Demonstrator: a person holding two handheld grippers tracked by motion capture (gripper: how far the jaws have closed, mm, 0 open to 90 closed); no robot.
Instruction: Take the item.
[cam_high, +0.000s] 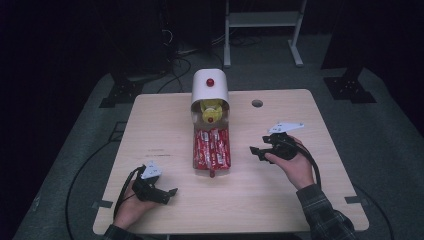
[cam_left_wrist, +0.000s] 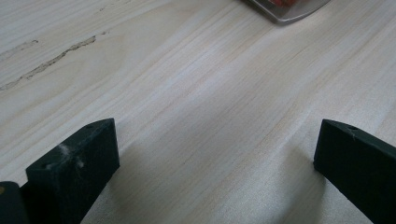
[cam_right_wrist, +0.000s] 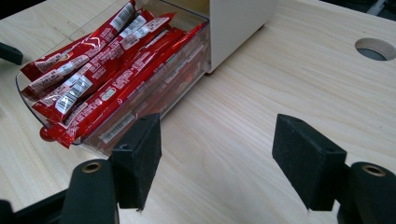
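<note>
A white dispenser box (cam_high: 210, 86) with a red knob stands at the table's far middle. Its clear drawer (cam_high: 194, 150) is pulled out toward me and holds several red sachets (cam_high: 212, 148). Yellow packets (cam_high: 210, 107) show in the box's opening above it. My left gripper (cam_high: 169, 193) rests open near the front left, its jaws (cam_left_wrist: 217, 135) wide over bare wood. My right gripper (cam_high: 256, 151) is open just right of the drawer. In the right gripper view its jaws (cam_right_wrist: 217, 135) stand apart, with the sachets (cam_right_wrist: 100, 79) and the drawer (cam_right_wrist: 184, 77) ahead and left, beside the white box (cam_right_wrist: 236, 28).
The light wooden table (cam_high: 280, 200) has a round cable hole (cam_high: 257, 103) at the back right, also seen as the hole (cam_right_wrist: 375, 48) in the right gripper view. A corner of the clear drawer (cam_left_wrist: 289, 11) edges the left gripper view. Cables trail over the grey floor (cam_high: 390, 130).
</note>
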